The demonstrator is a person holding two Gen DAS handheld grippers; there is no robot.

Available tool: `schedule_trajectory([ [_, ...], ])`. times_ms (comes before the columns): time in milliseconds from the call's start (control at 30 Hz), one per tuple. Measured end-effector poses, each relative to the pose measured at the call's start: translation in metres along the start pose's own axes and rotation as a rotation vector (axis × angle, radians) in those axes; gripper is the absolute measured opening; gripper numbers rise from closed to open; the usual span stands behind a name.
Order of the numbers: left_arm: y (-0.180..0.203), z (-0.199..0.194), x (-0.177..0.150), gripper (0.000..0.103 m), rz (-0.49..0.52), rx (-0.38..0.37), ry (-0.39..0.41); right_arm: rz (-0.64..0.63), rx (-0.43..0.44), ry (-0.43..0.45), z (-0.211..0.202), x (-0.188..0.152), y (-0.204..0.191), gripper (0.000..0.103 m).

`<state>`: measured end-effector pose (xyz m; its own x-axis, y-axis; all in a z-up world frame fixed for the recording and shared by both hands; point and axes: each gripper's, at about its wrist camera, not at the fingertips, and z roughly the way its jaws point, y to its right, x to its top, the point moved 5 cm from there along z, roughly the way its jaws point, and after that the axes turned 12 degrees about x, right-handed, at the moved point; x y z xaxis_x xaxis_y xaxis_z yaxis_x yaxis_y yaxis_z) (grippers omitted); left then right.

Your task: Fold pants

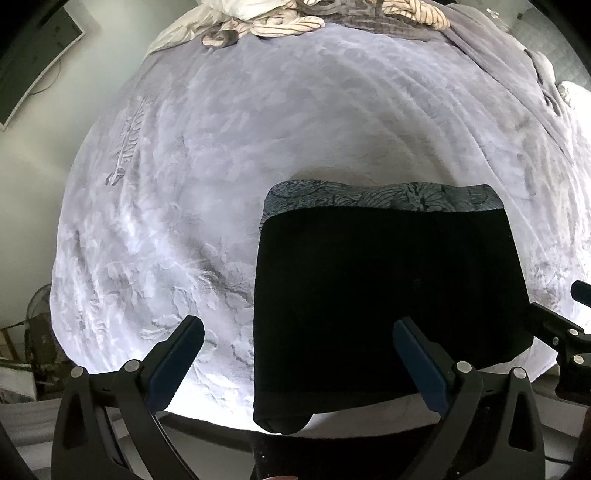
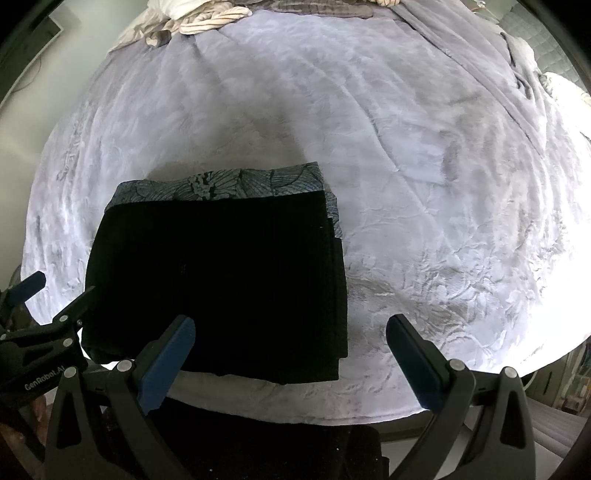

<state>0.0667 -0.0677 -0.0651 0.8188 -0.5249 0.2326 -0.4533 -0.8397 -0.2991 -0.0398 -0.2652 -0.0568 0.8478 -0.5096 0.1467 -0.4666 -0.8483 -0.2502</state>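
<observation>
The black pants (image 1: 388, 295) lie folded in a compact rectangle near the front edge of the bed, with a grey leaf-patterned waistband (image 1: 380, 197) along the far side. They also show in the right wrist view (image 2: 221, 288). My left gripper (image 1: 299, 339) is open and empty, held above the pants' left edge. My right gripper (image 2: 291, 339) is open and empty, held above the pants' right edge. The right gripper shows at the right edge of the left wrist view (image 1: 561, 325), and the left gripper at the left edge of the right wrist view (image 2: 37, 306).
A pale lavender blanket (image 1: 258, 147) covers the bed. Striped and white bedding (image 1: 280, 18) is heaped at the far end. A grey cover (image 2: 480, 66) lies along the far right. A monitor (image 1: 29, 62) and a fan (image 1: 38, 306) stand left of the bed.
</observation>
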Motion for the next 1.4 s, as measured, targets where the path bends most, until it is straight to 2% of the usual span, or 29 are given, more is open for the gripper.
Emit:
schedule_trajectory([
  [1400, -0.0035, 0.0047, -0.0039, 0.103, 0.002, 0.011, -0.018, -0.013, -0.005, -0.018, 0.0059, 0.0011, -0.0043, 0.103],
])
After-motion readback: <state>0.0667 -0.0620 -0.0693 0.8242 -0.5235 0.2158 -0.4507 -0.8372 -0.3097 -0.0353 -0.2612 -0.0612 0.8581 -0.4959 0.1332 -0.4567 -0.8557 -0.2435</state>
